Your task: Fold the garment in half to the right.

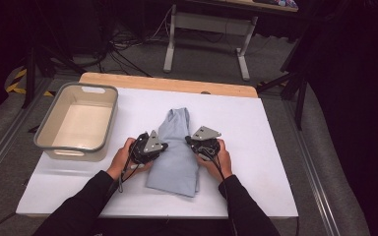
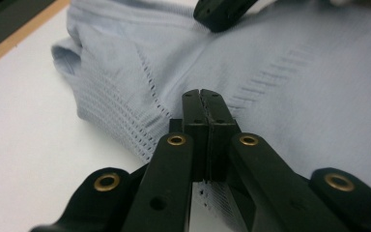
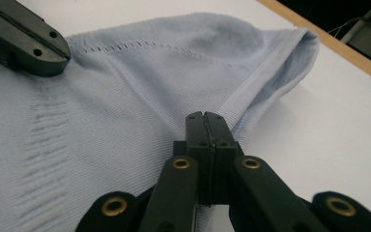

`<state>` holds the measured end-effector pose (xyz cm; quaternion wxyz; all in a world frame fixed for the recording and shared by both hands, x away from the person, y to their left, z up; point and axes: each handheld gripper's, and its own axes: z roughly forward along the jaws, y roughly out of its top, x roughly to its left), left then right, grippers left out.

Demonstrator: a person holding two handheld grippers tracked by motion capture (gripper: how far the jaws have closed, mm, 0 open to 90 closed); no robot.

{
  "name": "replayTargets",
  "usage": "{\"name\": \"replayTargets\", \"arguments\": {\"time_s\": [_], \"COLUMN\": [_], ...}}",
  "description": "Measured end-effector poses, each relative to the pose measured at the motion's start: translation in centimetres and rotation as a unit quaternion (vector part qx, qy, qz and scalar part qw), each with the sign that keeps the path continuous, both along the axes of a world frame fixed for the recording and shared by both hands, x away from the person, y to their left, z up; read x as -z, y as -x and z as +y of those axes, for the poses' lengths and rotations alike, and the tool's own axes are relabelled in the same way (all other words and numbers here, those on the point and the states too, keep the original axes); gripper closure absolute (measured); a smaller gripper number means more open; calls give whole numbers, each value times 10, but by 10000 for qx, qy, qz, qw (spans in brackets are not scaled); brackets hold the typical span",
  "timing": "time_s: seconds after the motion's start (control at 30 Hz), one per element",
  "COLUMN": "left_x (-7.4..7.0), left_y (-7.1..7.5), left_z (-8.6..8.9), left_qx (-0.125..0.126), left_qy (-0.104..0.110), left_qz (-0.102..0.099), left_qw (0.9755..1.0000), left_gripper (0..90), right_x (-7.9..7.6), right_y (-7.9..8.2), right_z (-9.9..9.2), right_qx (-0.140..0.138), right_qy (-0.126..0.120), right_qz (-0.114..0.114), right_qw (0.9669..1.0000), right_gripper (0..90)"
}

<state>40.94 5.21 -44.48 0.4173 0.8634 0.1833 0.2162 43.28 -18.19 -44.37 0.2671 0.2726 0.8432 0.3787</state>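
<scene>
Both grippers, left gripper (image 1: 163,146) and right gripper (image 1: 189,141), clench opposite edges of a folded pale-blue knit garment (image 1: 176,157) lying between their fingertips, seemingly ready for folding.

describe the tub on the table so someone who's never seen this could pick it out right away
Start at the white table with its wooden far edge. At its far left corner stands the tub, left of the folded light blue garment. It is cream, rectangular, grey-rimmed, with a handle slot at each end: the one rigid container there.
</scene>
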Motion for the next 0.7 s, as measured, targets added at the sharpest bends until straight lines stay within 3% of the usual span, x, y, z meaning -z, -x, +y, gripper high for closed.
{"name": "replayTargets", "arguments": {"time_s": [0.17, 0.33, 0.4, 0.57, 0.7], "left_x": [-11, -10, -7, 1, 7], "left_y": [5, 3, 1, -2, -2], "left_z": [3, 5, 3, 0, -3], "left_qx": [38, 26, 21, 148, 167], "left_qy": [105, 139, -39, -200, -343], "left_qz": [-108, -12, -17, 223, 297], "left_qw": [9999, 9999, 10000, 9994, 9988], "left_gripper": [898, 898, 897, 898, 897], "right_x": [-13, -23, -23, -14, -2], "right_y": [7, 17, 21, 28, 33], "right_z": [-4, -3, 0, 5, 5], "right_qx": [-89, -171, -238, -324, -344], "right_qy": [-324, -459, -407, -214, 22], "right_qz": [-179, -278, -229, -41, 161], "right_qw": [9993, 9984, 9986, 9992, 9993], "right_gripper": [900, 900, 900, 900, 900]}}
